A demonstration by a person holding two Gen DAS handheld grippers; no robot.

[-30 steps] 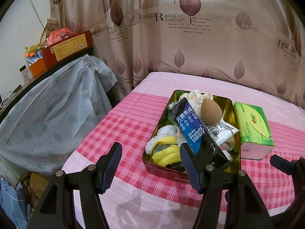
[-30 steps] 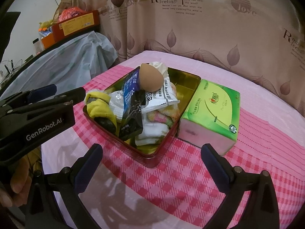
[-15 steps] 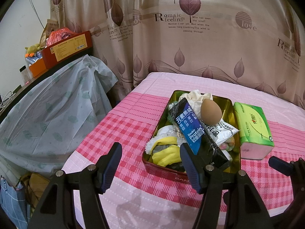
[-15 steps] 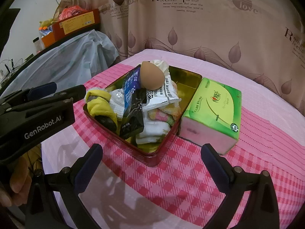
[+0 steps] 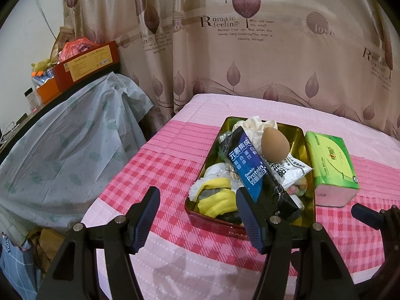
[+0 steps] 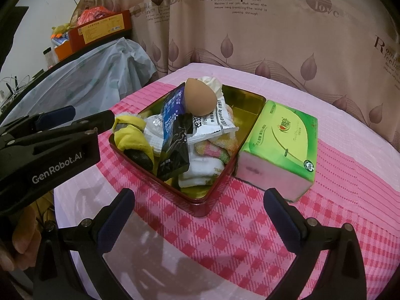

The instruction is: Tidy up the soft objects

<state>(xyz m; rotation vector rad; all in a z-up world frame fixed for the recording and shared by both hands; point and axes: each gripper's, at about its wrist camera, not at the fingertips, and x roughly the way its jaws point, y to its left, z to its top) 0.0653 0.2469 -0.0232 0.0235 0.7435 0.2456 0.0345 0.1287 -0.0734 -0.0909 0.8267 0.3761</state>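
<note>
A red-sided tin with a gold inside stands on the pink checked table. It holds a brown egg-shaped sponge, a dark protein packet, a white snack bag, yellow cloth and white folded towels. A green tissue pack lies right of the tin. My left gripper is open and empty in front of the tin's near left corner. My right gripper is open and empty before the tin's near corner.
The table's near edge lies just under both grippers. A plastic-covered piece of furniture stands left of the table, with a red box on a shelf above. A leaf-patterned curtain hangs behind the table.
The right gripper has moved a little closer to the tin and tissue pack. The left gripper has hardly moved. Both stay open.
</note>
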